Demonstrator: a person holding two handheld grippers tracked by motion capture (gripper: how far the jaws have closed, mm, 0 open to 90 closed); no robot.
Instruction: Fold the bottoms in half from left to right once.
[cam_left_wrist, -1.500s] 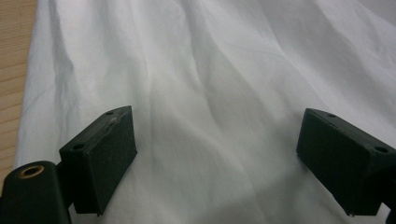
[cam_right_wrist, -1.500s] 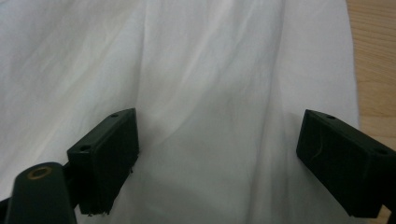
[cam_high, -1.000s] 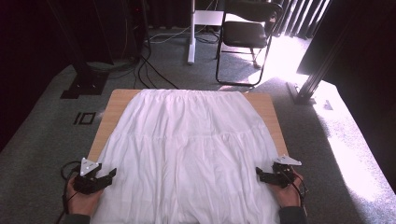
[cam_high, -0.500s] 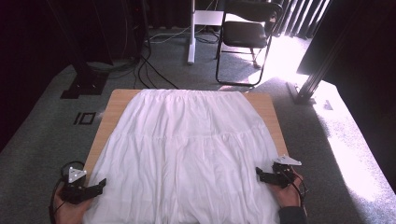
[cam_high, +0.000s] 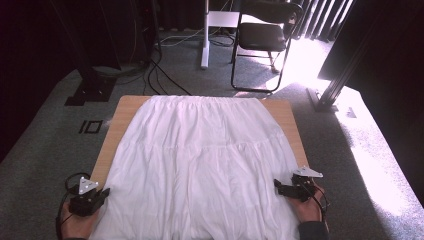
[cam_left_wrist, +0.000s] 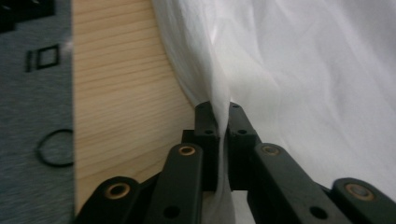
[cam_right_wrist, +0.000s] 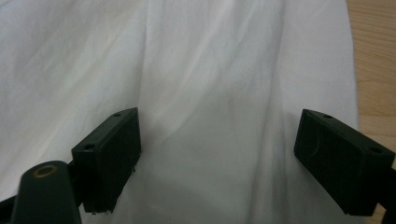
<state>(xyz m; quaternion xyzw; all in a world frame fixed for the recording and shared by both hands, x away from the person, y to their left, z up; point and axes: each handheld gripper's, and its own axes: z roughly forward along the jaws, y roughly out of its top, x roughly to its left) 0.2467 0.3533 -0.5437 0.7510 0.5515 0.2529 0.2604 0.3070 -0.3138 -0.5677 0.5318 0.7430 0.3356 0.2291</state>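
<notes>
A white gathered cloth (cam_high: 200, 150), like a skirt, lies spread over the wooden table (cam_high: 125, 107) and hangs off its near edge. At the cloth's near left edge, my left gripper (cam_high: 102, 192) has just been closing. In the left gripper view it (cam_left_wrist: 219, 109) is shut on a pinched fold of the cloth (cam_left_wrist: 303, 70). My right gripper (cam_high: 276, 186) rests at the near right edge. In the right gripper view it (cam_right_wrist: 233, 149) stands open, jaws wide apart over the flat cloth (cam_right_wrist: 187, 56), gripping nothing.
Bare wood (cam_left_wrist: 121, 93) shows left of the cloth, with grey carpet beyond it. A black folding chair (cam_high: 267, 35), a white post (cam_high: 205, 35) and floor cables (cam_high: 160, 65) stand behind the table. A dark metal frame leg (cam_high: 340, 85) is at the right.
My left gripper slid a little left and toward the person along the cloth's edge. The right gripper and the cloth's spread look unchanged.
</notes>
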